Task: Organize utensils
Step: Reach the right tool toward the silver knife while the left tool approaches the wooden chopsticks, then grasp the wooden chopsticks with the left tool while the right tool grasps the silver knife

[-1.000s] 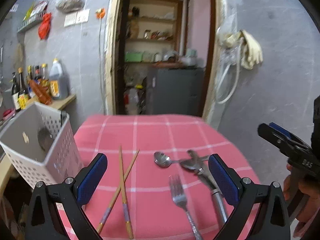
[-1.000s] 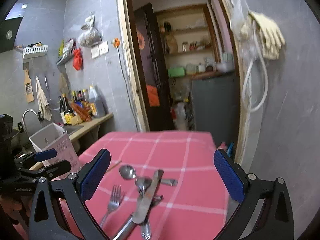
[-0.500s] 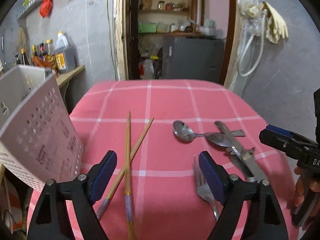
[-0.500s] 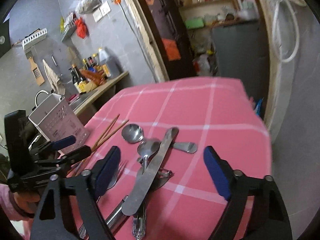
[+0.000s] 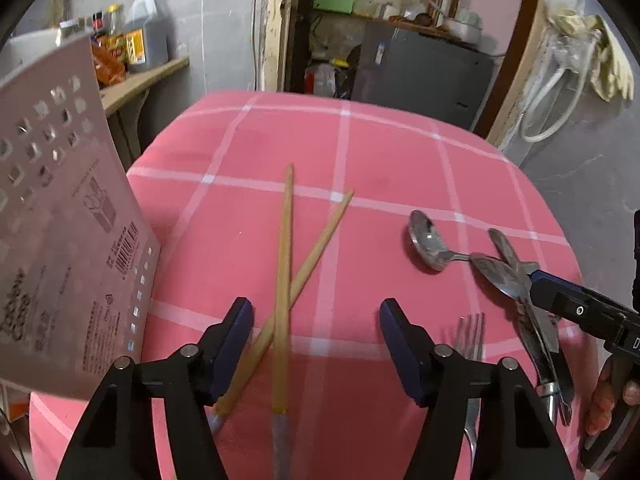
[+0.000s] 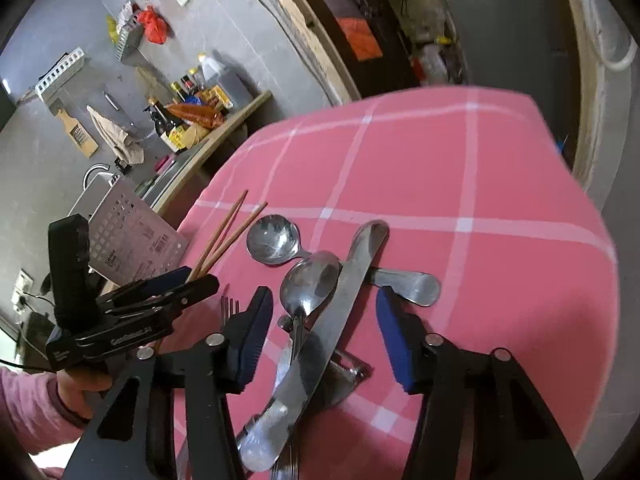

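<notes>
Two wooden chopsticks (image 5: 285,264) lie crossed on the pink checked tablecloth (image 5: 360,152). My left gripper (image 5: 316,328) is open and low over them, its fingers on either side of the crossing. A pile of metal cutlery lies to the right: a table knife (image 6: 340,300), two spoons (image 6: 272,238) and a fork (image 5: 470,328). My right gripper (image 6: 324,320) is open, its fingers either side of the knife and a spoon (image 6: 308,280). Neither gripper holds anything.
A white perforated utensil basket (image 5: 60,216) stands at the table's left edge, close to my left gripper. A counter with bottles (image 5: 136,48) is behind it. A doorway with shelves (image 5: 380,8) is beyond the table's far edge.
Both grippers have moved forward and down toward the table. The left one now straddles the chopsticks, the right one straddles the knife pile. Both jaws have narrowed somewhat.
</notes>
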A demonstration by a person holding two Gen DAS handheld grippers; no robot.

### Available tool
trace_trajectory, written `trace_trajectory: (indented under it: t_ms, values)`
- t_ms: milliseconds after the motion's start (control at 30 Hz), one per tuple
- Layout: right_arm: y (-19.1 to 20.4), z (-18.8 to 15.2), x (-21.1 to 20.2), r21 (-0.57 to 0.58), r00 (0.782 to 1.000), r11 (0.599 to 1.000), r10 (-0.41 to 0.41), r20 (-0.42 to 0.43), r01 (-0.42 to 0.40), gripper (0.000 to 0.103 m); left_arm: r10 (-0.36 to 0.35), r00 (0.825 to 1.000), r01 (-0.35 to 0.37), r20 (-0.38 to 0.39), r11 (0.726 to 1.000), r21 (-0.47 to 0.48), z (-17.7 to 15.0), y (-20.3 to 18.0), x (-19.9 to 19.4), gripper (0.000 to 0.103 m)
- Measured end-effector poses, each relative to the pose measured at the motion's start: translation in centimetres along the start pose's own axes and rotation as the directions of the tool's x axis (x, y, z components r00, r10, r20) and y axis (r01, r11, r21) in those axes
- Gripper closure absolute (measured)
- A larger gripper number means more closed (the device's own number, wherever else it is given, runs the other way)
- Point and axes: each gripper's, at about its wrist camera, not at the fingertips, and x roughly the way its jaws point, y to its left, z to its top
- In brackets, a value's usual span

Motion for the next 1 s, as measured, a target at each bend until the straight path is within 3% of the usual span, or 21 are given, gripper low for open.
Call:
trace_trajectory:
  t_ms: [133,233,400,467,567,833,1000]
  values:
    - [-0.4,0.6,1.1,0.036,0.999,0.998,0.044,-0.032,-0.043,0.062,0.002,1.000,-0.002,-0.020,1.000,0.027,0.6,-0.1,0.5,0.041]
    - [-0.9,0.8,1.7,0.081,0.997,0.995,0.062,-0.035,-0.059,0.073,0.009,0.999,-0.007,-0.042,0.999,0.053,1.1,-0.4,0.8,0.043]
    - [-2.0,0.9,2.2,0.180,0.993,0.977,0.119,-0.019,-0.114,0.087,0.036,0.996,-0.029,-0.080,0.995,0.090,1.4,-0.6,0.5,0.073]
    - [-2.1,0.7,2.6,0.200,0.993,0.974,0.117,-0.032,-0.109,0.096,0.042,0.994,-0.030,-0.105,0.993,0.111,1.6,-0.8,0.5,0.077]
    - [-1.8,0.5,2.9,0.212,0.992,0.971,0.124,-0.037,-0.113,0.096,0.024,0.989,-0.007,-0.145,0.993,0.117,2.1,-0.9,0.6,0.092]
    - [-1.2,-0.3,1.8,0.231,0.989,0.965,0.139,-0.041,-0.125,0.101,-0.039,0.966,0.070,-0.257,0.991,0.111,2.8,-1.1,0.6,0.093]
    - [-1.4,-0.8,1.3,0.257,0.988,0.959,0.139,-0.066,-0.118,0.101,-0.042,0.922,0.112,-0.385,0.981,0.159,3.4,-1.9,1.1,0.093]
